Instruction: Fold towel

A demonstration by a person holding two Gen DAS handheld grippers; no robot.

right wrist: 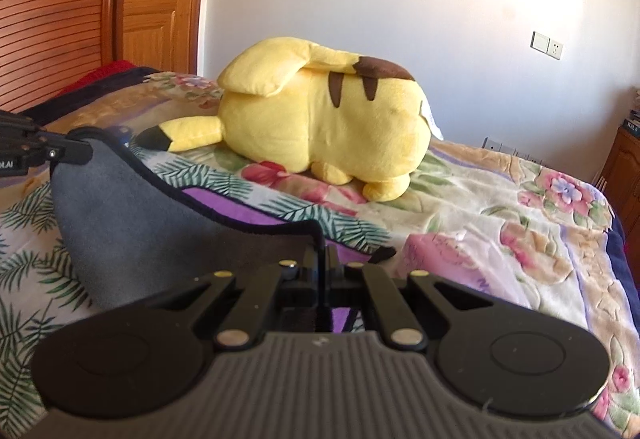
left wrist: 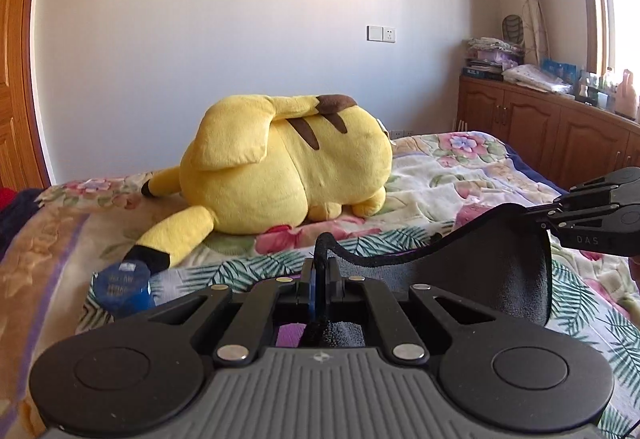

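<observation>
You have the grey towel (left wrist: 500, 271) lifted off the bed (left wrist: 460, 175), strung between your two grippers so its dark-trimmed top edge sags in a curve between them. Your left gripper (left wrist: 319, 271) is pinched tight on one corner, the trim looping up just above the pressed-together fingertips; in the right wrist view this same gripper (right wrist: 76, 151) enters from the left edge, mostly cut off. Your right gripper (right wrist: 323, 259) is likewise clamped on the opposite corner of the towel (right wrist: 132, 215), with the cloth running away to the left. In the left wrist view only its front part (left wrist: 560, 217) shows at the right edge. The lower part of the towel is hidden behind each gripper body, so you cannot tell whether it touches the bedspread below.

Beyond the towel a yellow plush toy (left wrist: 288, 167) lies on the floral cover, its back toward you and its face hidden. A blue round object (left wrist: 122, 289) sits just left of your left gripper, near the toy's black-tipped ear; its label is too blurred to read. Wooden cabinets (left wrist: 540, 135) stand to the right, their cluttered top hard to make out
</observation>
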